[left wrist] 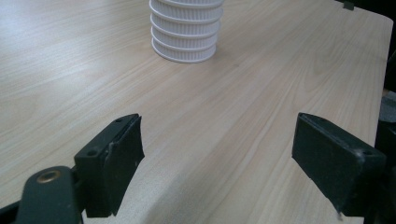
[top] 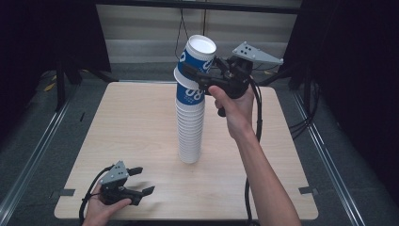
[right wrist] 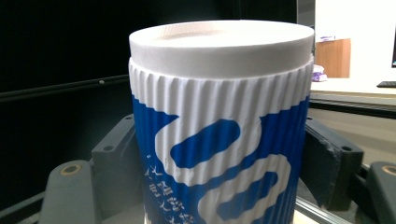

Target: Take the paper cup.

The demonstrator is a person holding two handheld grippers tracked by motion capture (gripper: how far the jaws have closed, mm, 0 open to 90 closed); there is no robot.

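Right hand-held gripper [top: 195, 75] clamped on the top cup [top: 196, 56], tilted, at the head of the tall cup stack [top: 190, 127] mid-counter [top: 141, 122]. Left hand-held gripper [top: 141, 181] released, jaws wide, low at the counter's near left corner, well apart from the stack; bare wood between

Bare forearms, no sleeves; each claw black, grey three-cornered plate on top, black cable trailing

I count one stack of cups [top: 190, 127], one top cup [top: 196, 59] tilted above it, one table [top: 131, 122], and my two grippers.
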